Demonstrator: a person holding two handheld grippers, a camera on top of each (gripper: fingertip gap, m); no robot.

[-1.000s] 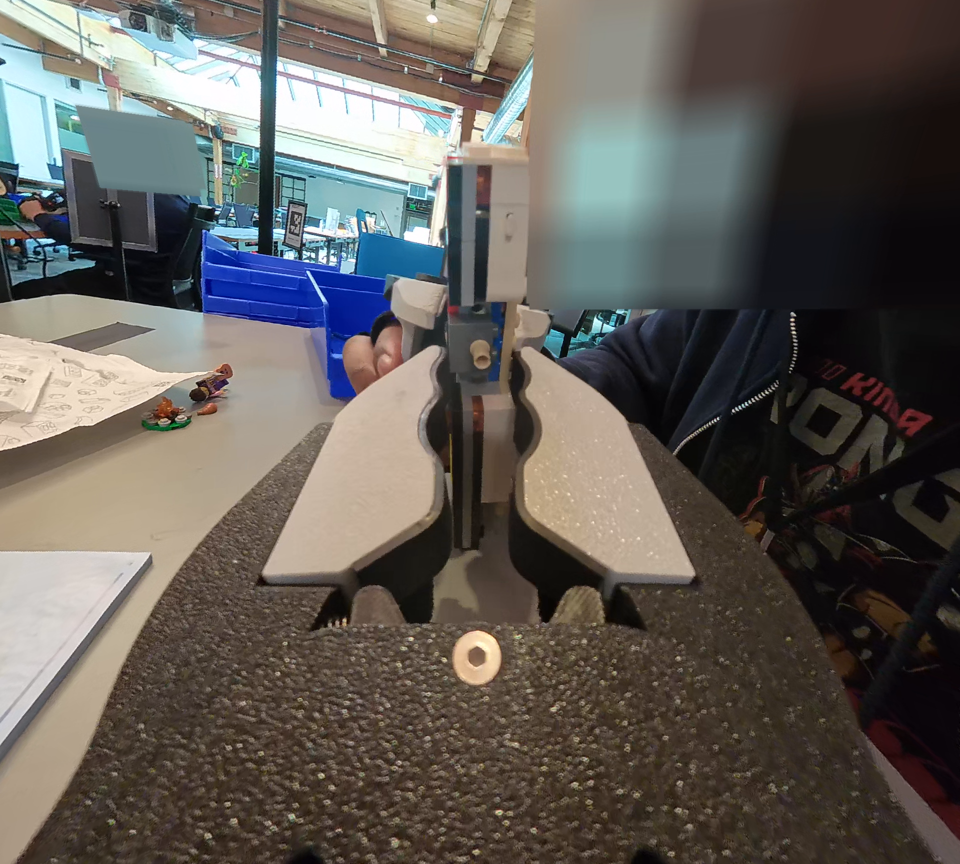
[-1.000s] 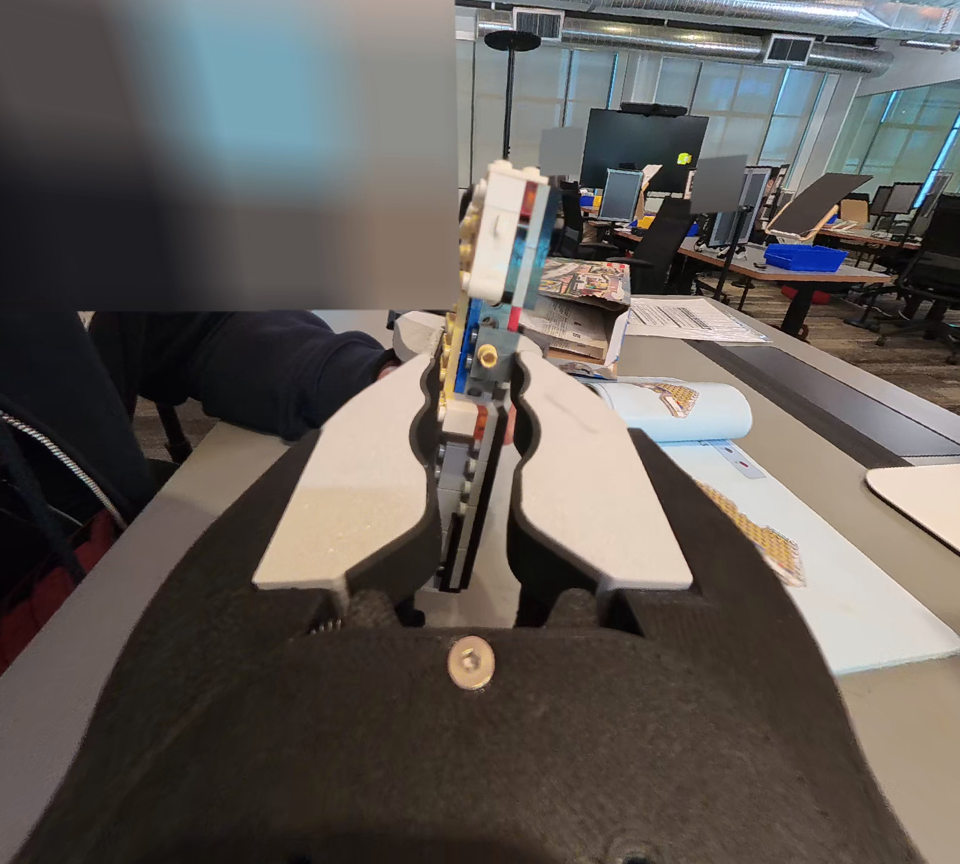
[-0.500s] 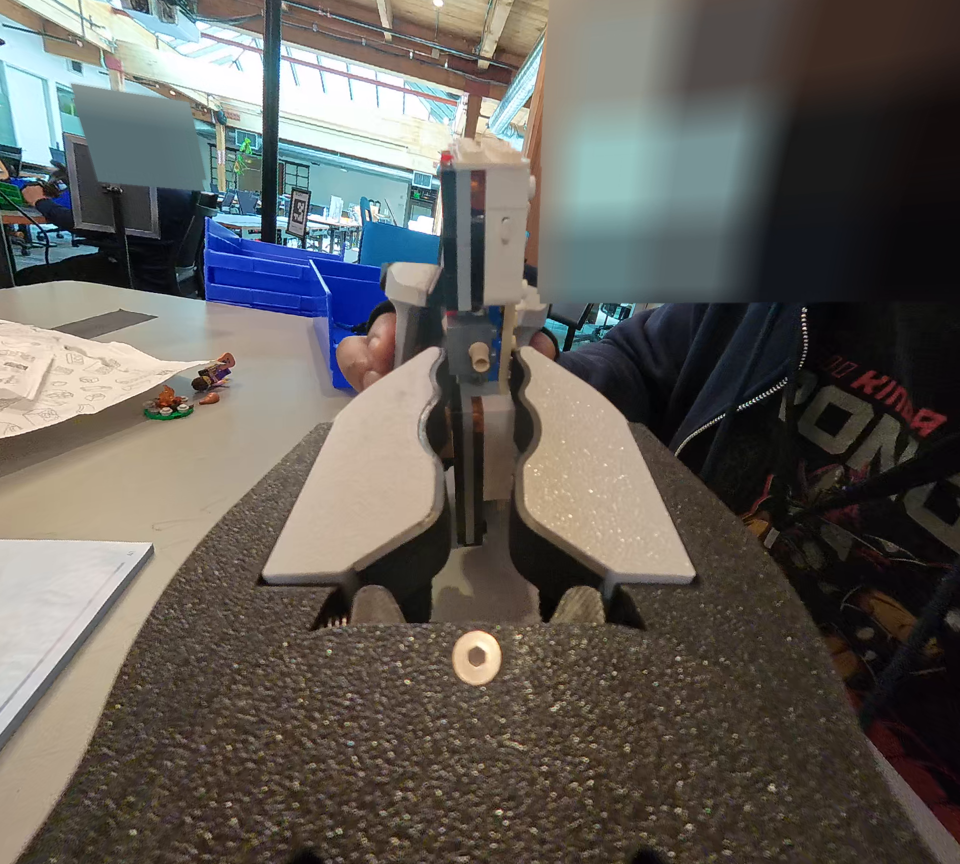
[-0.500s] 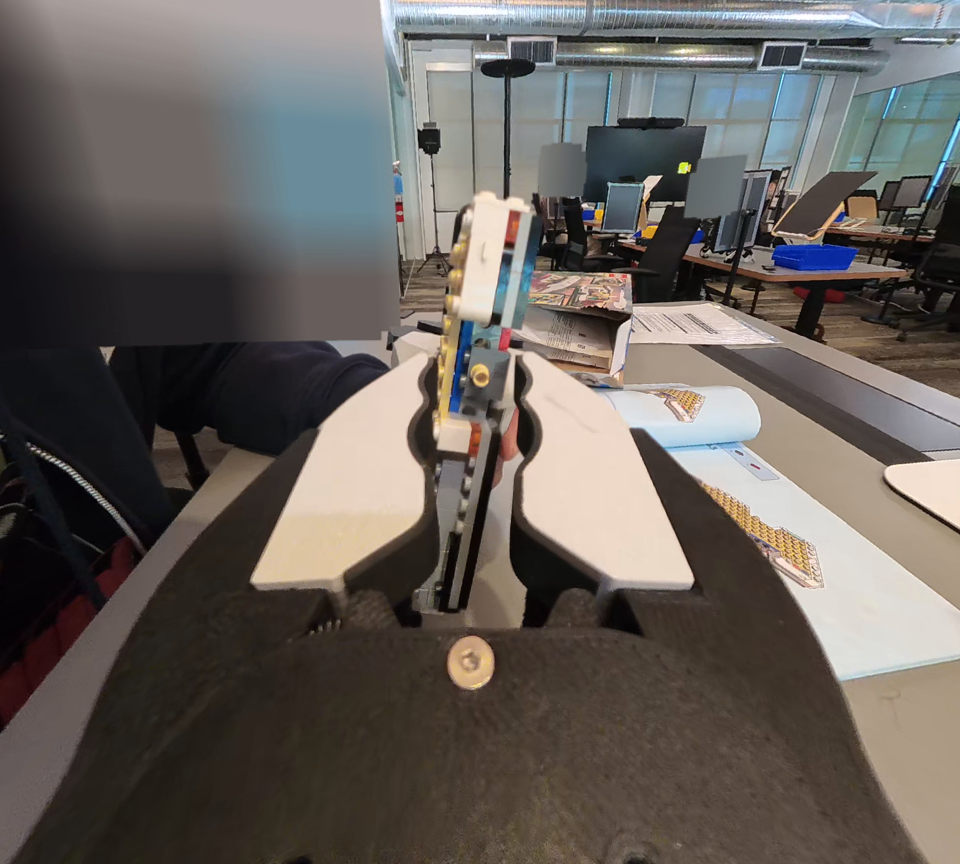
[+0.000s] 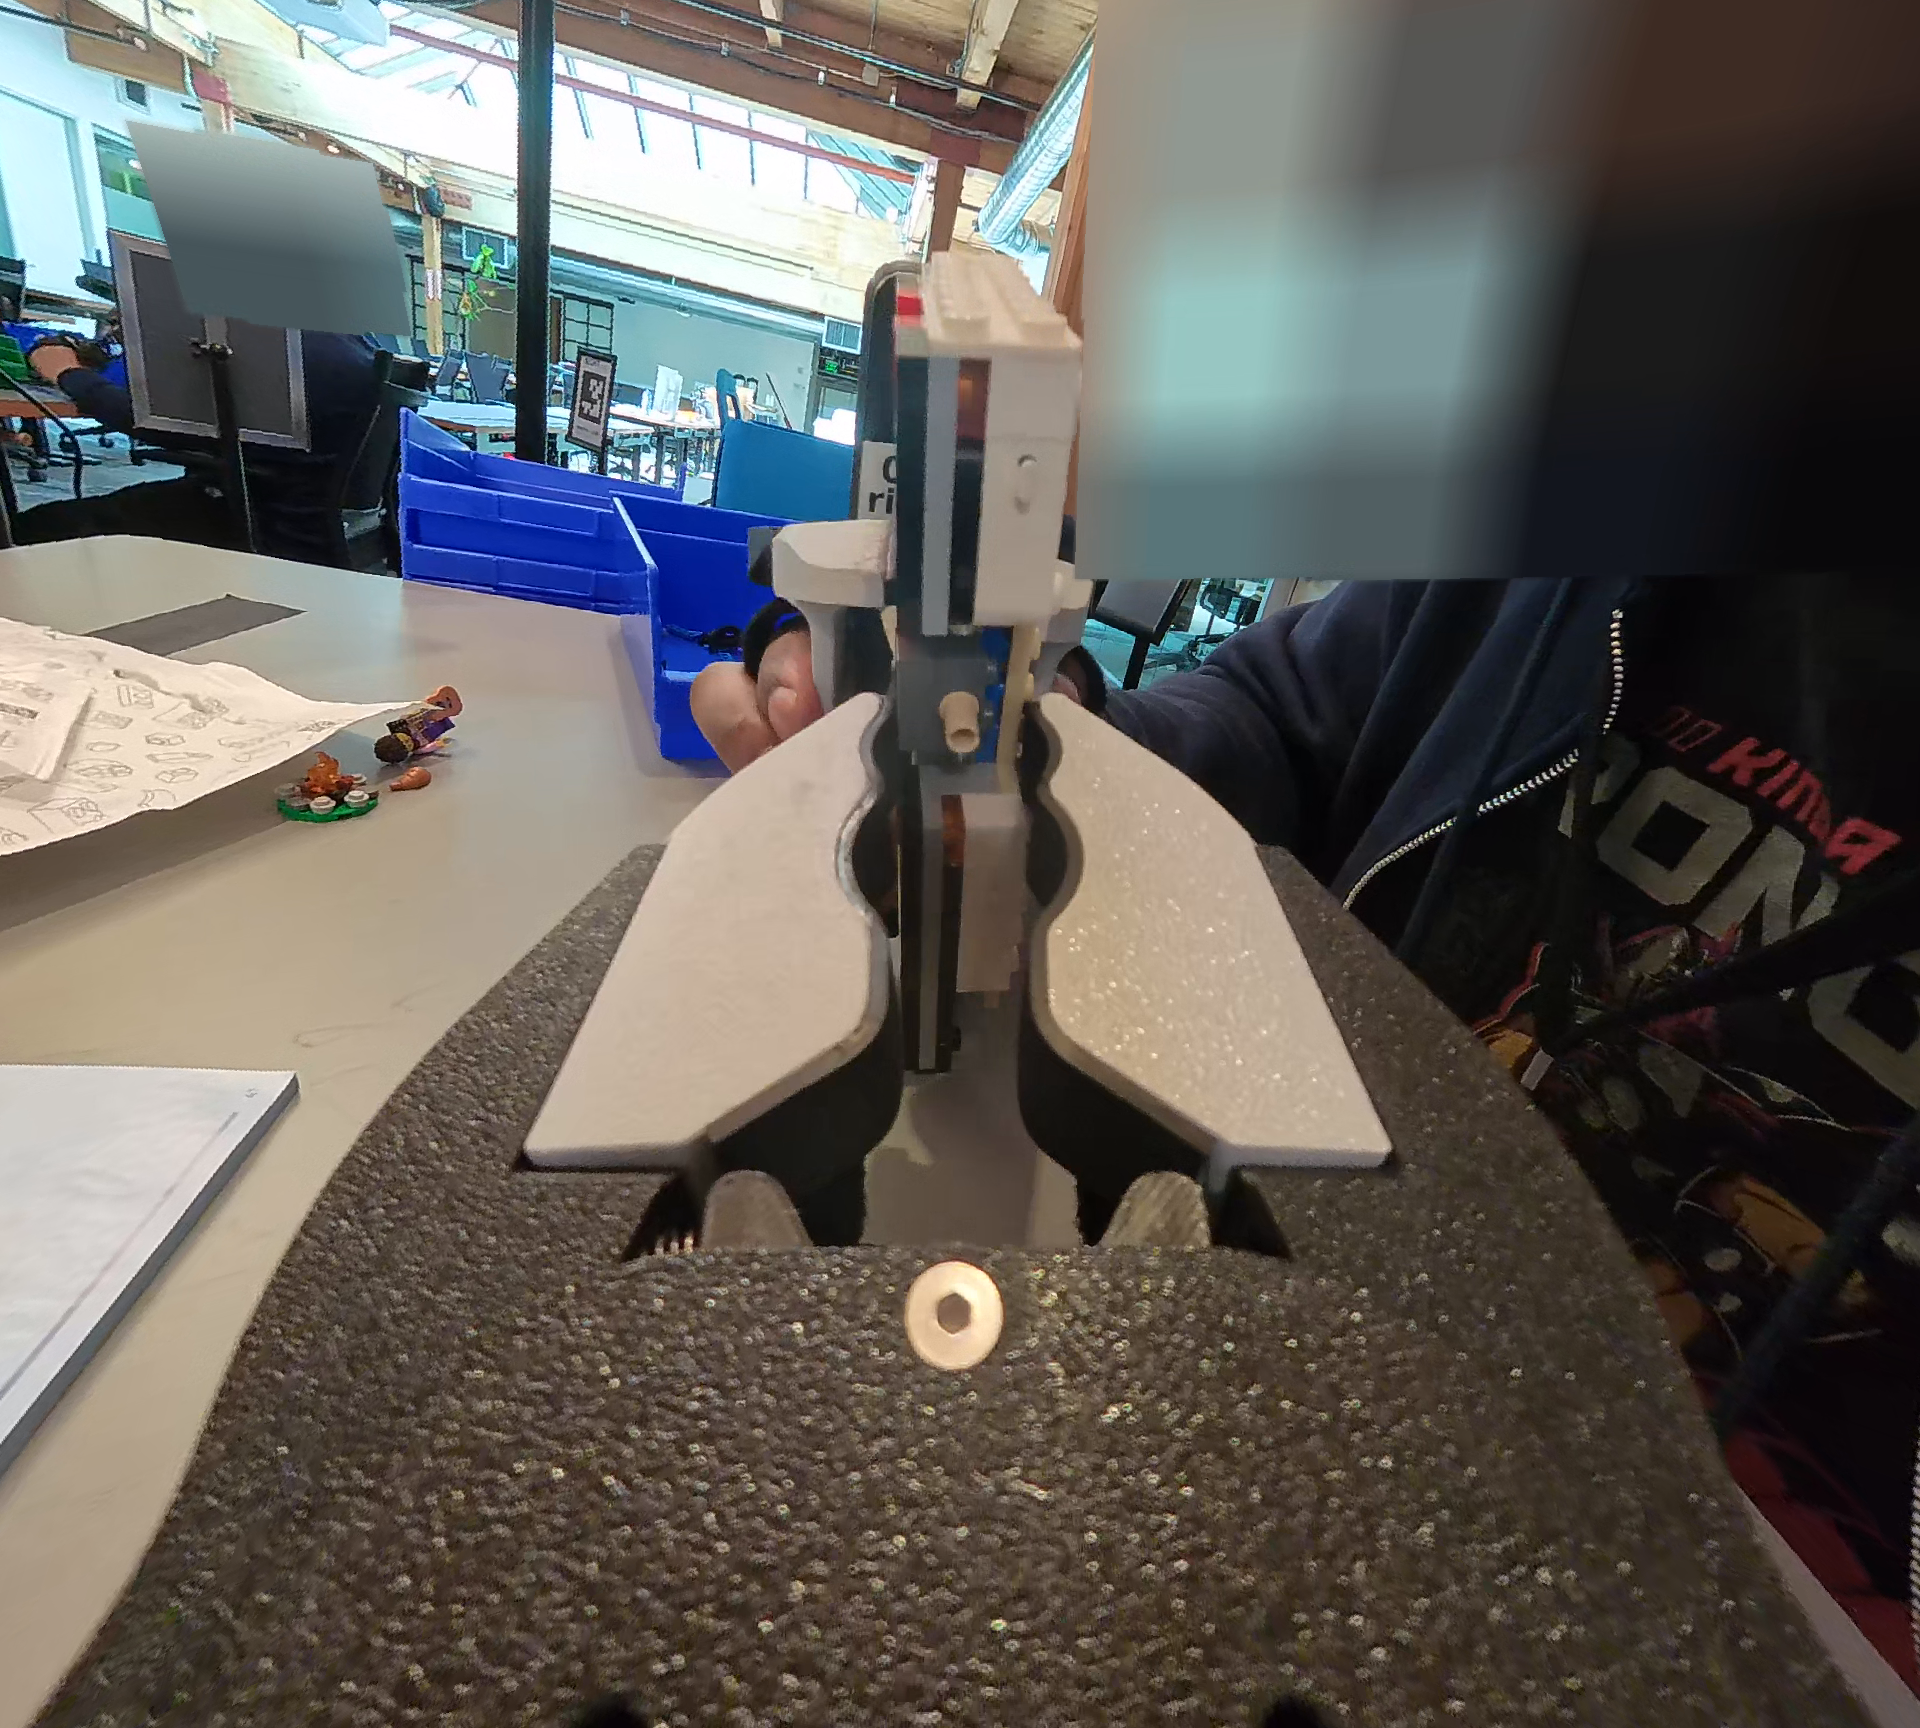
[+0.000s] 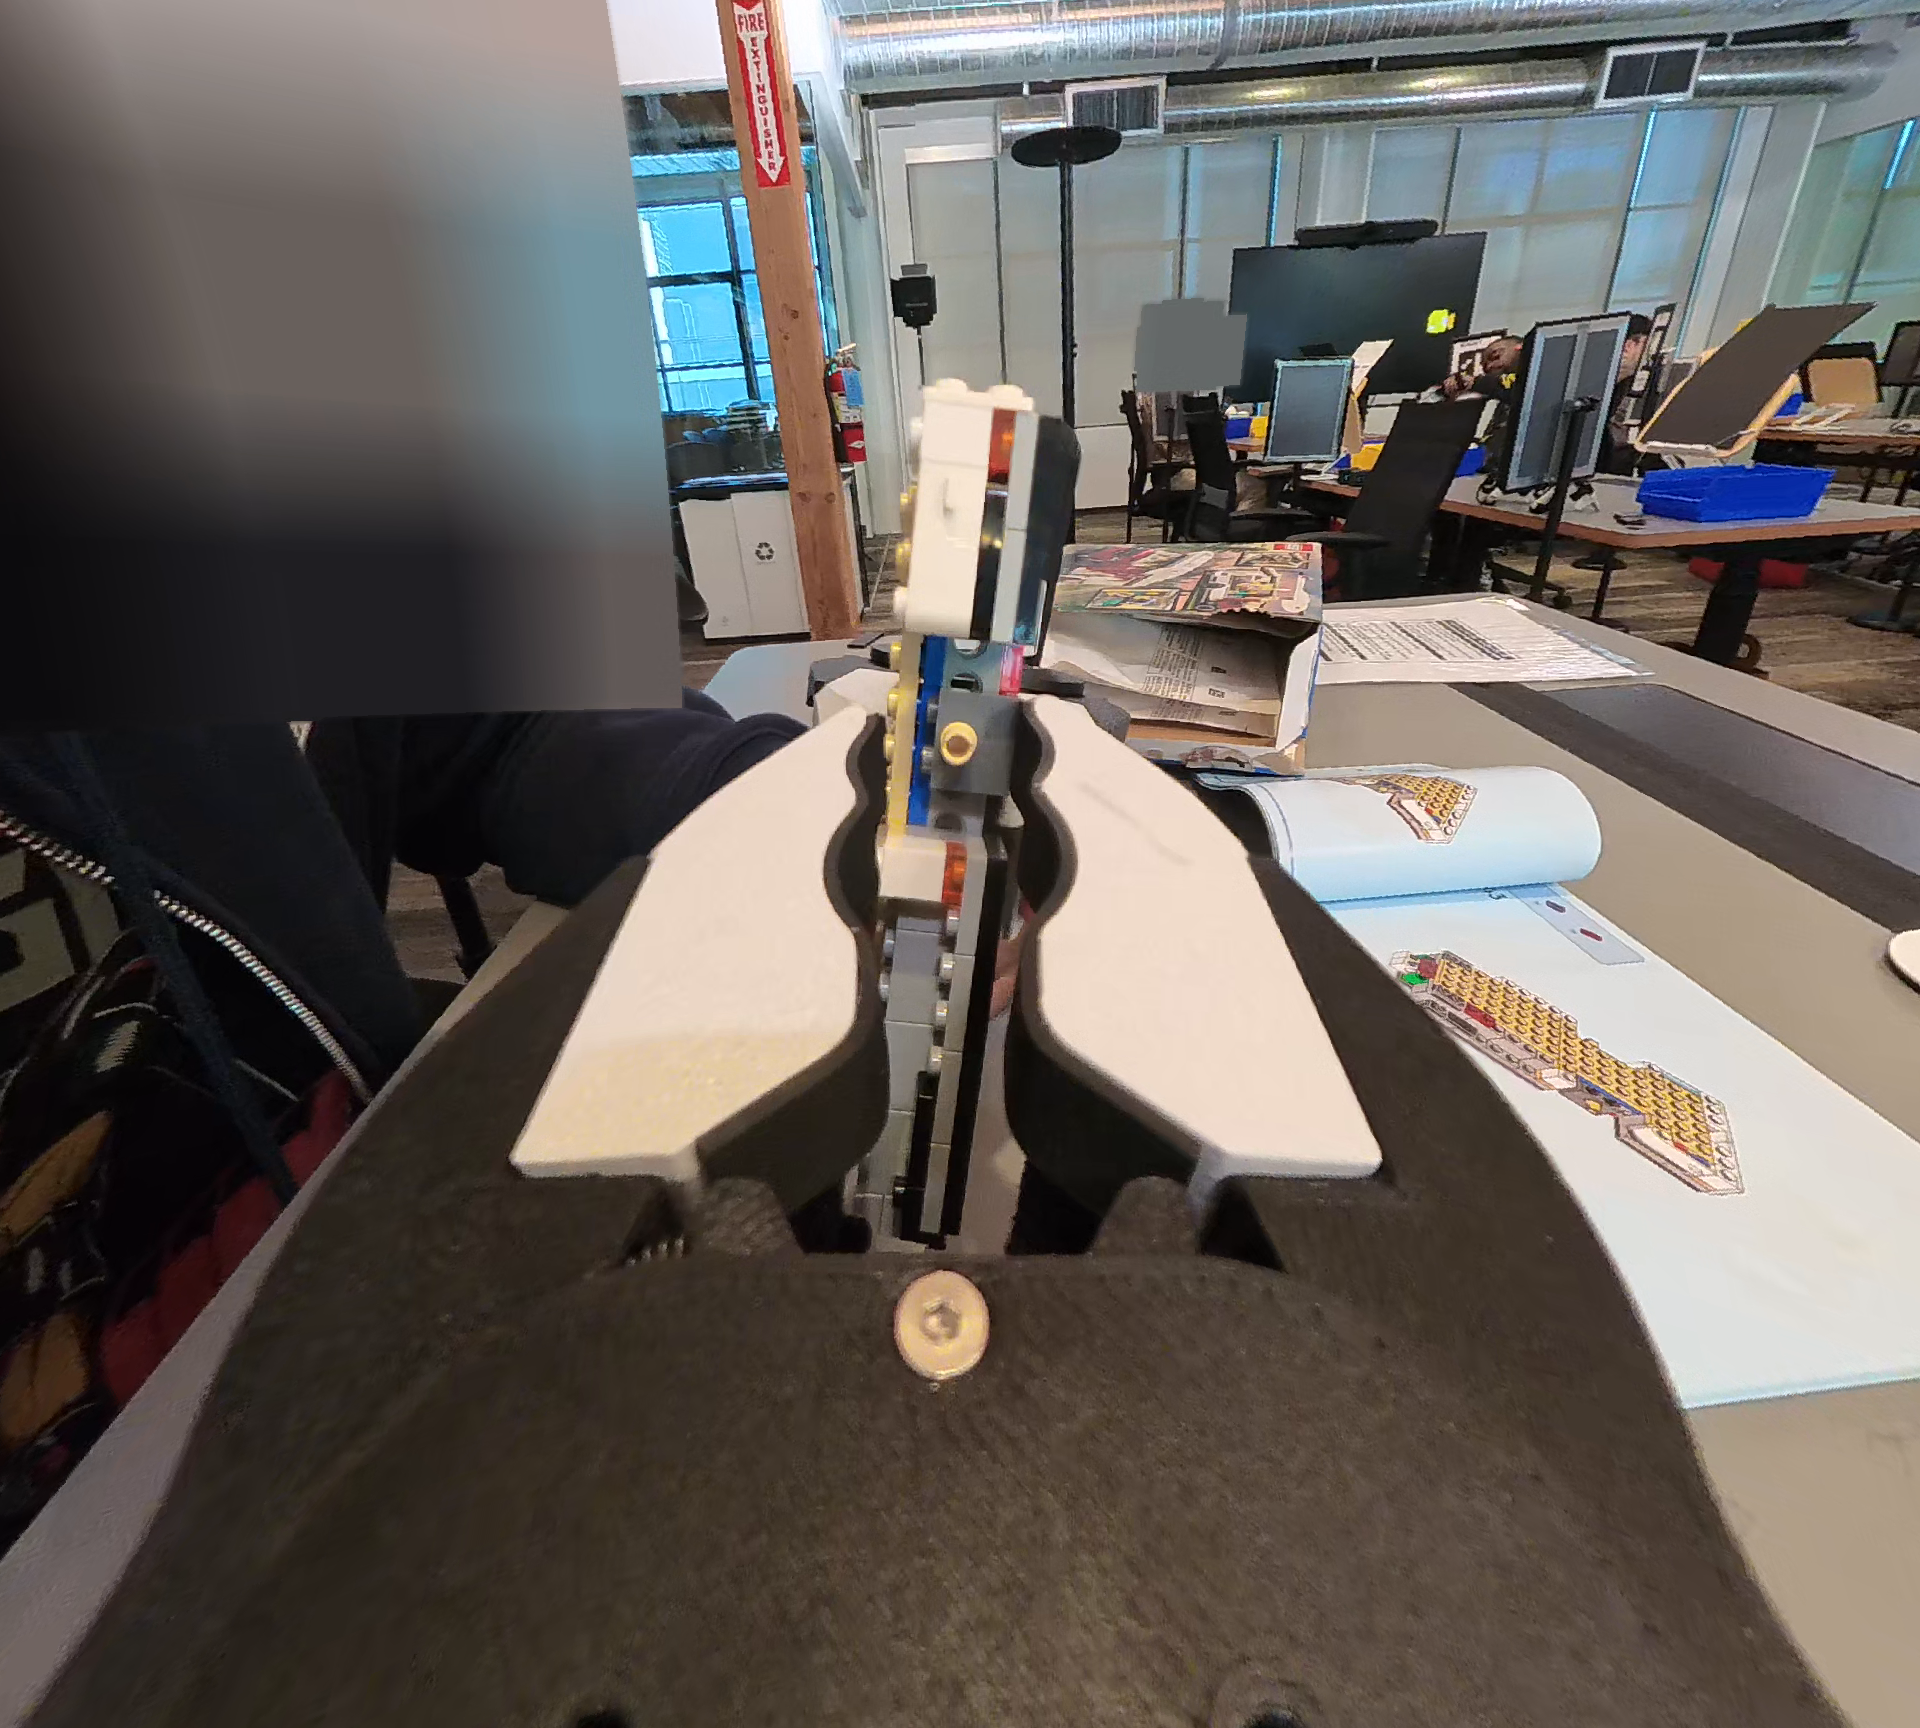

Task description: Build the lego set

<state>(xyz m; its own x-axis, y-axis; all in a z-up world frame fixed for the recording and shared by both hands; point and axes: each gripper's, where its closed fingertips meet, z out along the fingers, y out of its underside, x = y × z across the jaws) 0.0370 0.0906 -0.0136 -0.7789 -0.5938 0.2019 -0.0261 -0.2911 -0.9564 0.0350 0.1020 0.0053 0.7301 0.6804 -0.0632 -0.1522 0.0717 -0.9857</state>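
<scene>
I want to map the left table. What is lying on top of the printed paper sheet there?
Nothing visibly rests on the printed sheet; small toy figures lie on the table beside its edge. Its far-left part is out of frame.

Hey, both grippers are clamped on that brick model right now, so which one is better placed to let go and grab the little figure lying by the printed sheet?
Probably the left gripper: the little figure lies on the table on its side, beside the printed sheet. The right gripper sees only an open booklet and box nearby.
</scene>
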